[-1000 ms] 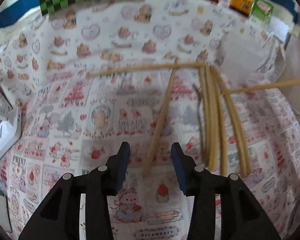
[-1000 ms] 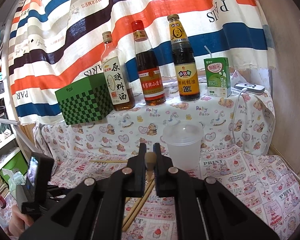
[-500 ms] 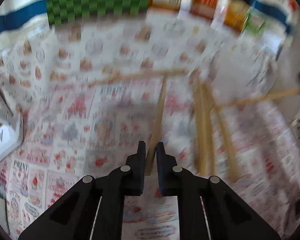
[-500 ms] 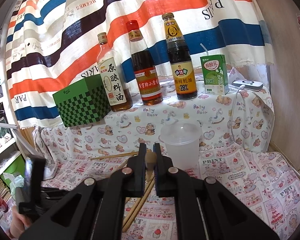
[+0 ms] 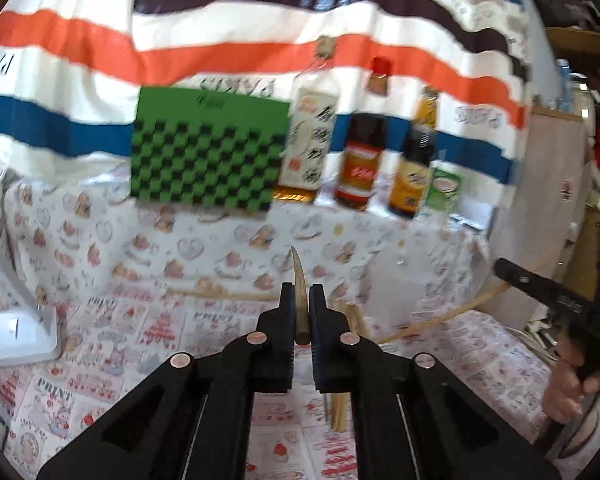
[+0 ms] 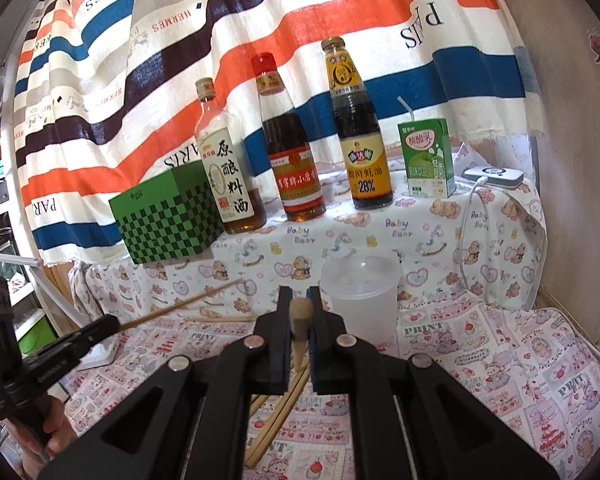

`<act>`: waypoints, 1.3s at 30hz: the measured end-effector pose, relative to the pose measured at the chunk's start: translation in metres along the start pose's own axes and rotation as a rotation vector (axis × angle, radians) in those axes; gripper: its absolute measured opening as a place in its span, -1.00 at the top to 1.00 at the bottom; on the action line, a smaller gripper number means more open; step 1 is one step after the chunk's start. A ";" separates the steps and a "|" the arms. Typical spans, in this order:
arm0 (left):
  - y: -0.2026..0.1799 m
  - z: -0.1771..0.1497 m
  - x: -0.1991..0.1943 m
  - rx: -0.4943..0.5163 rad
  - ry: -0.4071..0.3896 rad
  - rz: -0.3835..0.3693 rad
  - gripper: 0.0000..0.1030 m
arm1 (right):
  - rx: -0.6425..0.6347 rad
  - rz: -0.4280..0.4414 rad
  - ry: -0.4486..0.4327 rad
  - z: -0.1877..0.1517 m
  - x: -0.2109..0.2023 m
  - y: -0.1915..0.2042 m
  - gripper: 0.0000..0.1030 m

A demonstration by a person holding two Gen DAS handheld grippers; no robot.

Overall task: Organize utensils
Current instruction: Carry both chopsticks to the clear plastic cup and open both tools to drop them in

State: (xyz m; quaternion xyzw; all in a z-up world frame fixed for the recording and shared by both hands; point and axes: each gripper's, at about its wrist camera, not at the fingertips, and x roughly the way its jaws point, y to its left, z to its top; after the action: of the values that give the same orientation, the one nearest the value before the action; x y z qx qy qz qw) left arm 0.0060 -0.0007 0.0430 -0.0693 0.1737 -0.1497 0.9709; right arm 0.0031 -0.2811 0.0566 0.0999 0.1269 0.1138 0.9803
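My left gripper (image 5: 300, 300) has its jaws closing tight on a wooden chopstick (image 5: 298, 276), held off the patterned cloth with its thin tip pointing away. From the right wrist view the left gripper (image 6: 100, 330) is at the left, and its chopstick (image 6: 180, 306) slants up to the right. My right gripper (image 6: 300, 312) is shut on the thick end of another chopstick (image 6: 300, 320), just in front of a clear plastic cup (image 6: 360, 296). Several loose chopsticks (image 6: 276, 412) lie on the cloth below it, and one chopstick (image 6: 220, 319) lies crosswise further back.
On the raised shelf at the back stand a green checkered box (image 6: 168, 220), three sauce bottles (image 6: 292, 160), a green drink carton (image 6: 426, 160) and a white device with a cable (image 6: 494, 176). A white lamp base (image 5: 20, 332) sits at the left. A striped curtain hangs behind.
The left gripper shut on a chopstick that lay on the cloth, then rose and tilted up with it. The right gripper stayed put, still shut on its chopstick.
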 end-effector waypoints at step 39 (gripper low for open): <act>-0.145 0.170 0.056 0.154 -0.250 -0.095 0.90 | 0.216 -0.167 -0.122 0.108 0.074 -0.088 0.88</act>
State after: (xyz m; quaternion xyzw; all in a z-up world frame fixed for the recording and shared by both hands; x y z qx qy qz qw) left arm 0.0785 -0.1413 0.2101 -0.0208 0.0359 -0.1983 0.9793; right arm 0.1194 -0.3648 0.1225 0.2004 0.0866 0.0115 0.9758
